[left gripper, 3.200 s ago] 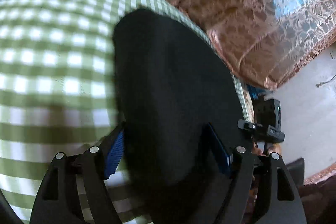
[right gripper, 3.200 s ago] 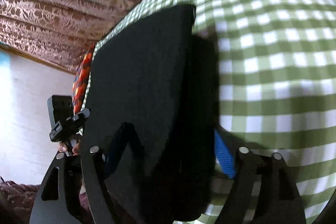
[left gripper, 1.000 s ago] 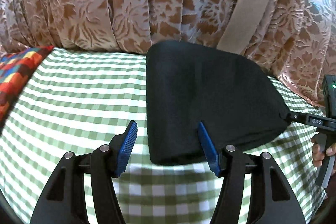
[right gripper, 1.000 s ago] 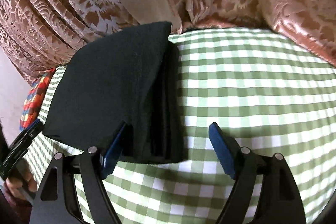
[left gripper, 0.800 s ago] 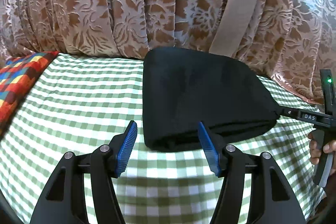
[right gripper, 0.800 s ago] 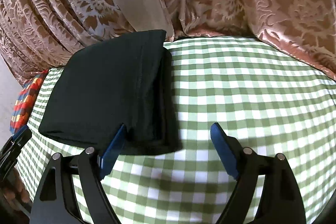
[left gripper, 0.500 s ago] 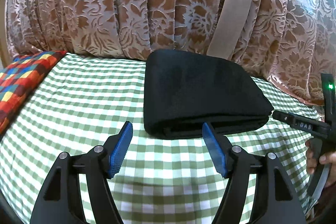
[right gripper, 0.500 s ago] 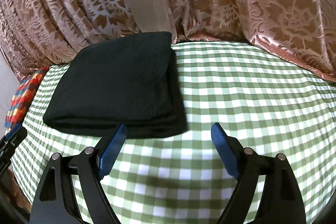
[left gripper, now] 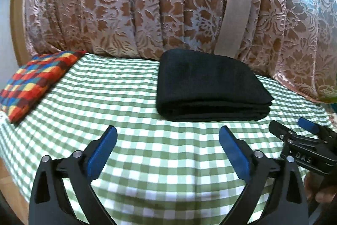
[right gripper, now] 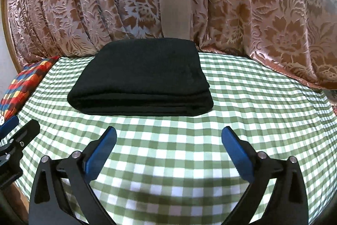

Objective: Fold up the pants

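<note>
The black pants (left gripper: 206, 85) lie folded into a thick flat rectangle on the green checked cloth (left gripper: 118, 98), near the curtain. They also show in the right wrist view (right gripper: 141, 77). My left gripper (left gripper: 167, 153) is open and empty, pulled back from the pants' near edge. My right gripper (right gripper: 168, 153) is open and empty, also short of the pants. The right gripper shows at the right edge of the left wrist view (left gripper: 303, 140). The left gripper shows at the left edge of the right wrist view (right gripper: 14, 134).
A brown floral curtain (left gripper: 147, 3) hangs right behind the bed. A multicoloured checked cushion (left gripper: 31, 81) lies at the left end of the cloth. The cloth's front edge drops off below the grippers.
Both grippers let go of the pants, opened, and drew back toward the front edge. The folded pants now lie free on the cloth.
</note>
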`<move>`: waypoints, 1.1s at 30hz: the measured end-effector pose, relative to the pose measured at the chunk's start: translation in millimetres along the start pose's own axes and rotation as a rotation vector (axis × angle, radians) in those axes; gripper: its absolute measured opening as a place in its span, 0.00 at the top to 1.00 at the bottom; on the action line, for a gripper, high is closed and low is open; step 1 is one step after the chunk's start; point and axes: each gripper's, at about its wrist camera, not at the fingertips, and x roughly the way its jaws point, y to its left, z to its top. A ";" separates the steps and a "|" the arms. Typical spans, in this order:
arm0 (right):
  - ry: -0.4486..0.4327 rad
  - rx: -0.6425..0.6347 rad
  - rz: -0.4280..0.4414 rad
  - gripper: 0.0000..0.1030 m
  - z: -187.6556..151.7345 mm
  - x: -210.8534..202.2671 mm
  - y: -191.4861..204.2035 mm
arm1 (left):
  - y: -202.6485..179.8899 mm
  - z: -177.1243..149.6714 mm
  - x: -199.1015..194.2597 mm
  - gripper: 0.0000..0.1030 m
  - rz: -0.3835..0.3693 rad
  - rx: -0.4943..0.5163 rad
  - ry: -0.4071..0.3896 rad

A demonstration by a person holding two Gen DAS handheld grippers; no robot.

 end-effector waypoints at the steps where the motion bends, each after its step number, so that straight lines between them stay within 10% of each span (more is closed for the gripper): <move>1: -0.002 -0.006 -0.006 0.02 -0.5 -1.0 1.0 | 0.2 -1.8 -3.3 0.07 -0.005 -0.002 -0.003; 33: -0.042 -0.027 -0.029 0.02 -12.5 -20.7 4.4 | -2.3 -6.7 -24.3 0.04 0.085 -0.003 -0.053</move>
